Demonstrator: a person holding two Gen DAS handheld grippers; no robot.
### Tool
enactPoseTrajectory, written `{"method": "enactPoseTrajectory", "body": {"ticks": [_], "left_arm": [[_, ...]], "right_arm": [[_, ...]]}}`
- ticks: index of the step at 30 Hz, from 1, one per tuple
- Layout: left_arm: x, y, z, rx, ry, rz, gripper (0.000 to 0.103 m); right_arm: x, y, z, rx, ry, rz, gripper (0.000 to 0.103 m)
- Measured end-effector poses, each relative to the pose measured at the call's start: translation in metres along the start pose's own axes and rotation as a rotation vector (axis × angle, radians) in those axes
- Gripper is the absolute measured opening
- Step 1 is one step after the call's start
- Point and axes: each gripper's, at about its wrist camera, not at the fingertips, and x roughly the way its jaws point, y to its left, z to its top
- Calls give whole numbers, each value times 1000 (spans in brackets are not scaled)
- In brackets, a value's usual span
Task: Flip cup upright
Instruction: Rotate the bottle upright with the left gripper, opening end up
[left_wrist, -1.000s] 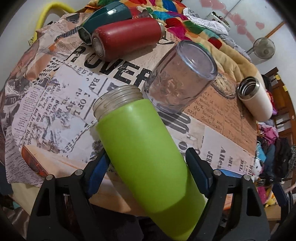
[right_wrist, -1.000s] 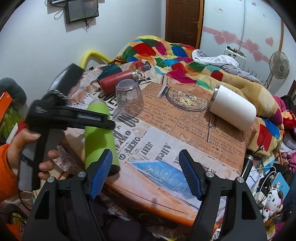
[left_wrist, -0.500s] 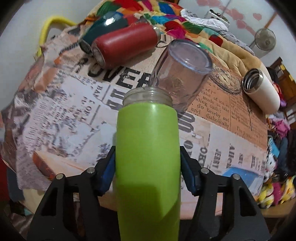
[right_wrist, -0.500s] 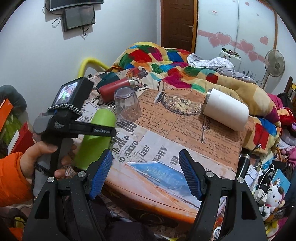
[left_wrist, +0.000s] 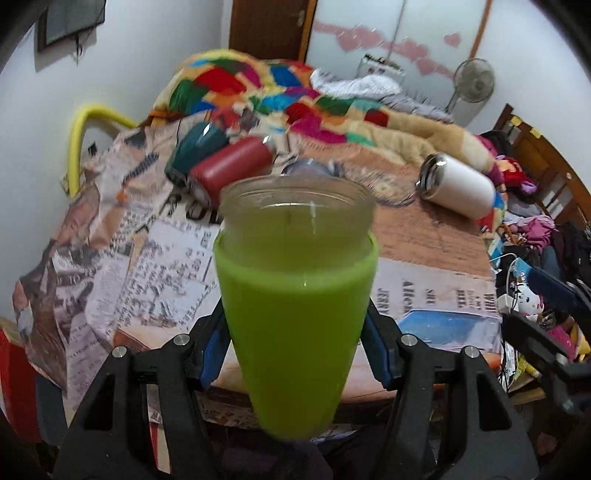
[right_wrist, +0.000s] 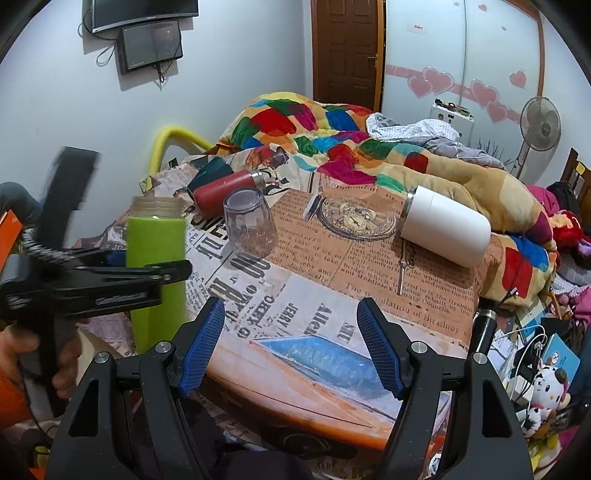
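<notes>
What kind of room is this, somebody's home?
Most likely a bedroom at home: a colourful patchwork blanket is heaped behind the newspaper-print table, a standing fan is by the wall, and a wall-mounted screen hangs above.

You see a lime-green cup (left_wrist: 295, 314) with frosted neck, a newspaper-print desk (right_wrist: 295, 317), a red bottle (right_wrist: 225, 190), a white bottle (right_wrist: 447, 229), blue-padded black tools.
</notes>
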Motion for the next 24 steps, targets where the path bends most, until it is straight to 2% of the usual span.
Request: {"method": "enactPoseTrajectory", "body": {"ticks": [4,8,15,24], "left_arm": [[-18,-10,9,42,-69,-6,63],[-18,-18,25,60,-108,-13,63],[8,-30,47,92,-112,-9,63],[31,-49,41,139,-106,22,63]], "right_arm": [[0,-1,3,8,-8,-6,71],[1,-5,6,19,-13,-14,71],[4,-12,6,35,-12,-30,71],[6,-18,2,48,0,-54,71]]}}
